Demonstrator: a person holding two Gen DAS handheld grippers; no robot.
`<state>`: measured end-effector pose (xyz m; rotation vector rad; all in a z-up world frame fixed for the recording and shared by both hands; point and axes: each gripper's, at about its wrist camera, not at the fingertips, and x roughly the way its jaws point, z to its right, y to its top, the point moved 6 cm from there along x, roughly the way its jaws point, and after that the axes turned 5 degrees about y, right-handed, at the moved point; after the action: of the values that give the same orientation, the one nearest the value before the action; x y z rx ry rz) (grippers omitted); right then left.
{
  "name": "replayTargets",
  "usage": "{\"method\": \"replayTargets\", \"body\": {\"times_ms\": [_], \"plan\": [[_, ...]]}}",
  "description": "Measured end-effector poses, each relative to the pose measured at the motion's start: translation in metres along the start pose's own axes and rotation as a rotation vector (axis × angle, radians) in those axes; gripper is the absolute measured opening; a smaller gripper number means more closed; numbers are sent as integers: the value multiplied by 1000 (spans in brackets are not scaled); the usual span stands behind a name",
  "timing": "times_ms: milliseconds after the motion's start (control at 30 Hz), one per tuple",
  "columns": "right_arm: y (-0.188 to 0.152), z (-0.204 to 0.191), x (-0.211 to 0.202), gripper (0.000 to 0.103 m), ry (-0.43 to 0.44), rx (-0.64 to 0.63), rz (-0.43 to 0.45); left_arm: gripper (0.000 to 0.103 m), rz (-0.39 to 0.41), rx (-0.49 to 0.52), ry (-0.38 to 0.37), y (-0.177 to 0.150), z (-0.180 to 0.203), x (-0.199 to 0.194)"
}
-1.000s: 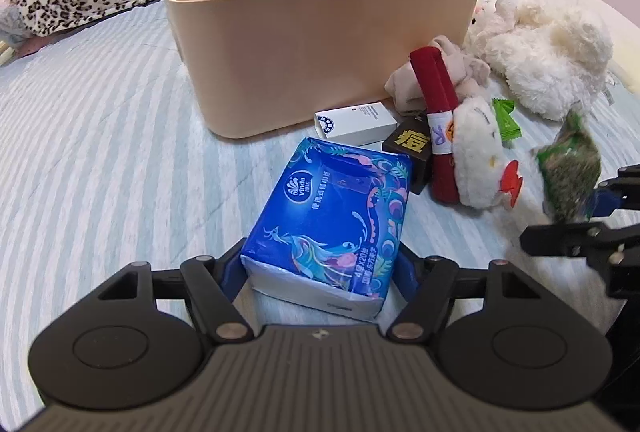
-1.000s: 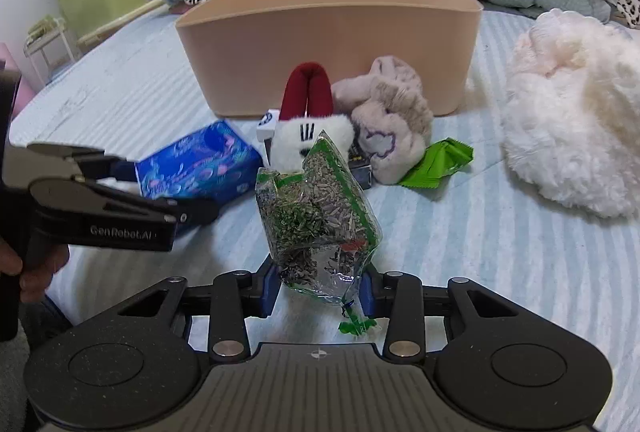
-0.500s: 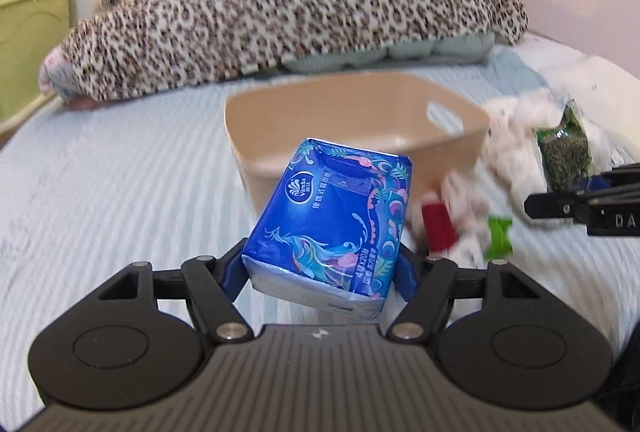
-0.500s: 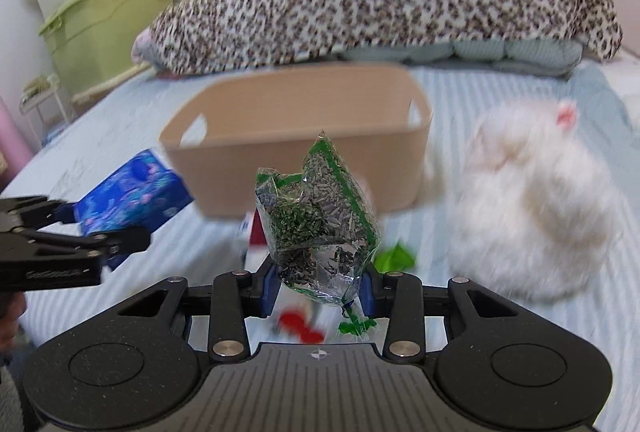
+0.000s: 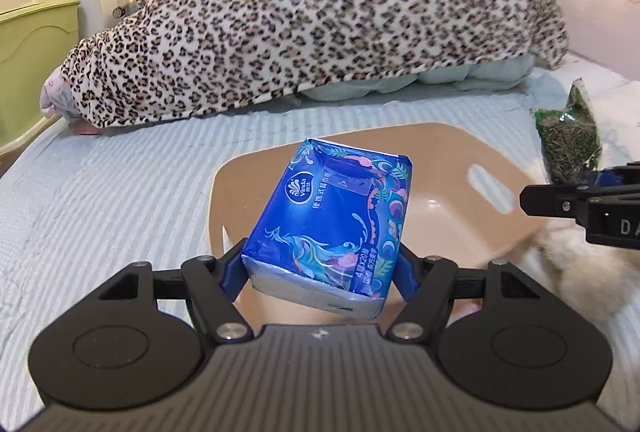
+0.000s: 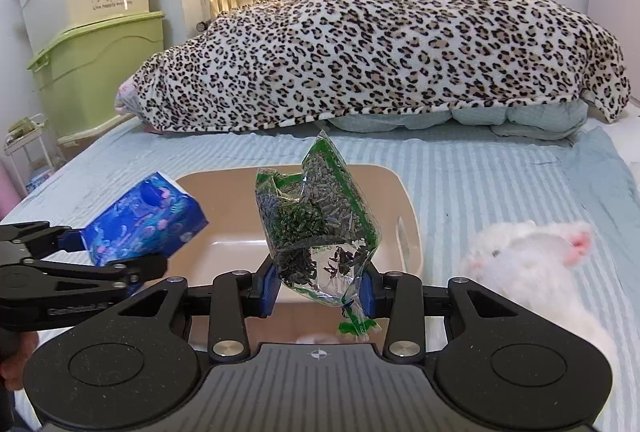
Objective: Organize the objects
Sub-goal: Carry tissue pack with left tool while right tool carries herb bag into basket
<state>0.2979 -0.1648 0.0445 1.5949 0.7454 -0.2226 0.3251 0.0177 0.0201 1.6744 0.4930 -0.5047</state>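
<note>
The left claw (image 5: 320, 268) gripped the blue tissue pack (image 5: 332, 232) across its short sides, the long axis running forward and tilted up, held over the near left corner of the beige basket (image 5: 516, 232) on the bed (image 5: 100, 199). The right claw (image 6: 318, 292) clamped the bag of dried herbs (image 6: 316, 220) above the basket's near edge. Both loads seemed directly over the opening, so each likely needed only lowering and release.
</note>
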Motion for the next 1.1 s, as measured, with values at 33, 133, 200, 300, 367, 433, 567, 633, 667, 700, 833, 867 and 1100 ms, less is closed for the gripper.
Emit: {"method": "replayTargets", "body": {"times_ms": [33,133,200,300,367,433,567,633,667,700,833,867,1100], "plan": [[4,1,8,37,-2,-1,-5,72,-18,3,8,-1,2,10],[10,4,32,37,-15,-13,-28,72,-79,-6,28,-5,2,35],[10,5,49,37,-26,-24,-50,72,-113,-16,42,-9,1,47],[7,7,74,37,-40,-34,-99,72,-145,-27,67,-15,-2,61],[4,10,86,37,-47,-38,-127,69,-140,-12,88,-18,0,62],[2,12,93,37,-57,-37,-150,70,-144,-21,95,-18,0,60],[0,13,88,51,-63,-28,-154,85,-118,-54,101,-11,-4,46],[1,12,78,61,-59,-31,-129,95,-97,-57,118,-7,-5,36],[2,12,71,69,-62,-35,-114,96,-88,-52,126,-5,-5,31],[3,12,63,75,-65,-40,-99,95,-82,-44,132,-4,-5,25],[9,10,33,88,-68,-51,-54,96,-70,-30,133,-5,1,2],[10,11,24,93,-68,-50,-48,96,-66,-33,132,-6,2,-4],[-5,18,-26,103,-95,-56,-45,96,-61,-27,121,-25,16,-38]]}}
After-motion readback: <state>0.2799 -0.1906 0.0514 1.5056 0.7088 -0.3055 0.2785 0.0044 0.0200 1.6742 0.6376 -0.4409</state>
